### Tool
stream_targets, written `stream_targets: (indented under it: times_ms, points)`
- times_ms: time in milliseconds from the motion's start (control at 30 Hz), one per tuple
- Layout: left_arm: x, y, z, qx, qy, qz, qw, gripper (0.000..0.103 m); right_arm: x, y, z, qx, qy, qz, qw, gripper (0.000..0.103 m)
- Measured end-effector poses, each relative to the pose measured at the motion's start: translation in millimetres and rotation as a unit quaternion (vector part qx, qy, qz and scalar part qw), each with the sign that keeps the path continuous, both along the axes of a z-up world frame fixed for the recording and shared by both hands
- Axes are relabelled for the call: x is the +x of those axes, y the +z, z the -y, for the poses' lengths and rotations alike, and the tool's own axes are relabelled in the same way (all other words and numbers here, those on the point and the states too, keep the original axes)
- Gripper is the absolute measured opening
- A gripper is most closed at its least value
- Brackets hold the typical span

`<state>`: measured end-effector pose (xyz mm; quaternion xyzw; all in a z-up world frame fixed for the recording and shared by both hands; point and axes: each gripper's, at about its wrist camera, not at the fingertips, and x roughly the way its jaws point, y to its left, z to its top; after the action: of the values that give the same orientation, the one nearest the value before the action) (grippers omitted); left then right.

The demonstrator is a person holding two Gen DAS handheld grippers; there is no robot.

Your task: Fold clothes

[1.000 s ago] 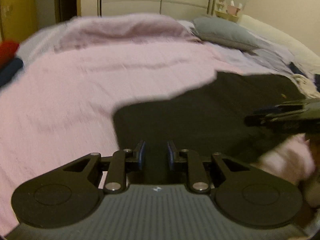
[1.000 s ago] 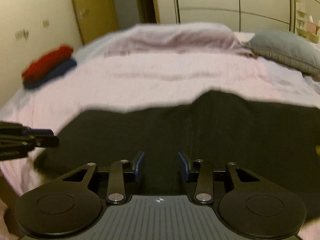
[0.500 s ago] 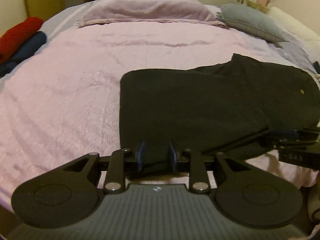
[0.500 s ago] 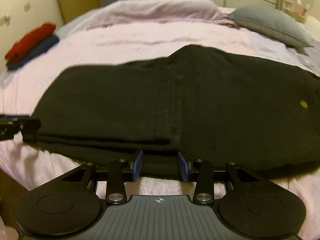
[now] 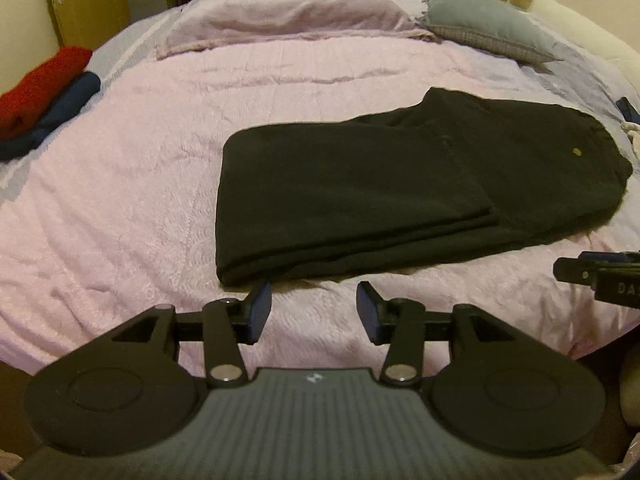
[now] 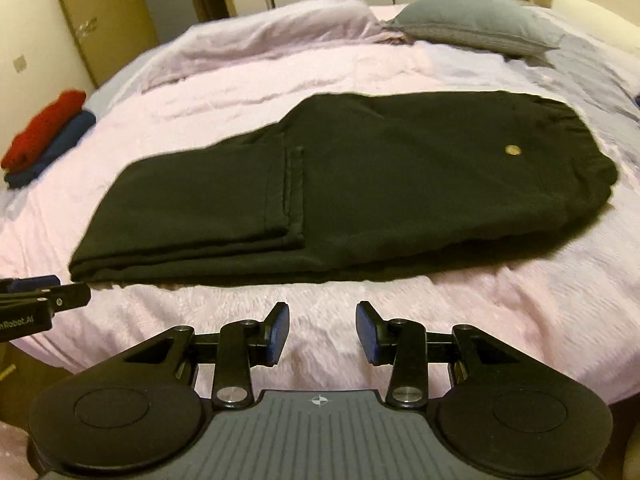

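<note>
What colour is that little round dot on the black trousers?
Gold button, clearest in the right wrist view.

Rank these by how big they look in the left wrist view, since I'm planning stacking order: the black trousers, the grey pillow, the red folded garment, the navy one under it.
1. black trousers, clearly largest
2. grey pillow, though it lies farther away
3. red folded garment and navy folded garment: alike, and the navy is partly covered, so unranked.

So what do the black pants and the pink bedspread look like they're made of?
The black pants look like a matte, fairly thick knit or fleece-type cotton: no sheen, soft rounded fold edges, stitched hem; the exact fibre is unclear. The pink bedspread looks like plush, fuzzy fleece: a short nap with a faint sheen and soft ripples.
</note>
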<state>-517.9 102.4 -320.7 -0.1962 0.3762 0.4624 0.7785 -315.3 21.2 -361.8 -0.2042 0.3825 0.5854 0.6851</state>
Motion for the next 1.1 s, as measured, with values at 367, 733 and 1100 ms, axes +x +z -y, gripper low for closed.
stream_targets:
  times_ms: [367, 733, 1100]
  points:
    - [-11.2, 22.0, 48.1, 0.034, 0.004, 0.004, 0.9994, 0.044, 2.0, 9.7, 50.6, 0.013, -0.025, 0.001, 1.0, 0.041]
    - [-36.1, 34.8, 84.0, 0.054, 0.029, 0.008, 0.9981, 0.047, 4.6, 10.3, 65.0, 0.024, -0.012, 0.004, 1.0, 0.041]
    - [-33.7, 17.1, 47.4, 0.035, 0.018, 0.03, 0.9988, 0.047, 42.1, -10.6, 65.2, 0.012, -0.076, -0.044, 0.996, 0.041]
